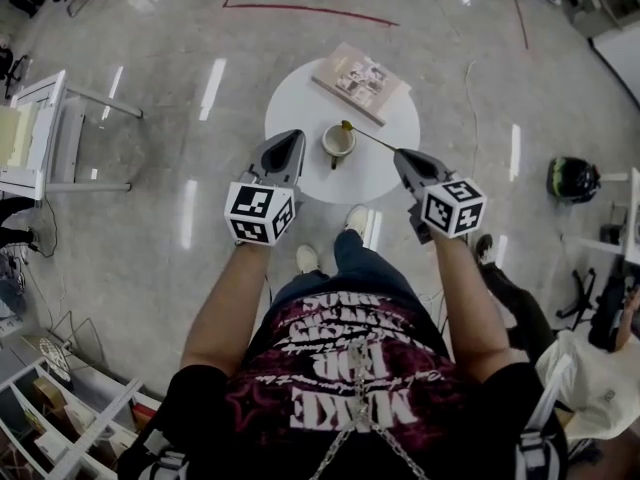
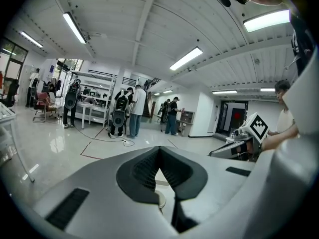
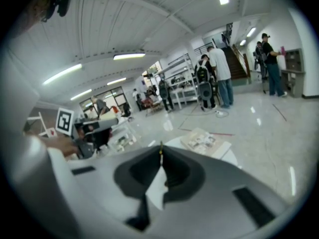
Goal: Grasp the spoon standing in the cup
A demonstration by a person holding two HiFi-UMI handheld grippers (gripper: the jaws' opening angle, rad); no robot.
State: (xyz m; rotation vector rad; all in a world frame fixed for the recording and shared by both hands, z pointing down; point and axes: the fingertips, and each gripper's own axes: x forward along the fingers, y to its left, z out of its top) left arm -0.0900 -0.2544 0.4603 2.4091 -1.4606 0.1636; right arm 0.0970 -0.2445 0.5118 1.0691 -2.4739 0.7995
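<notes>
Hold the right gripper clenched hard on the thin handle end of the spoon, bowl end poised over the rim of the cup near the middle of the table. Lift straight and slowly, without knocking the cup. Park the left gripper, clamped together on nothing, just beside the cup.

Head view overhead; gripper views level
</notes>
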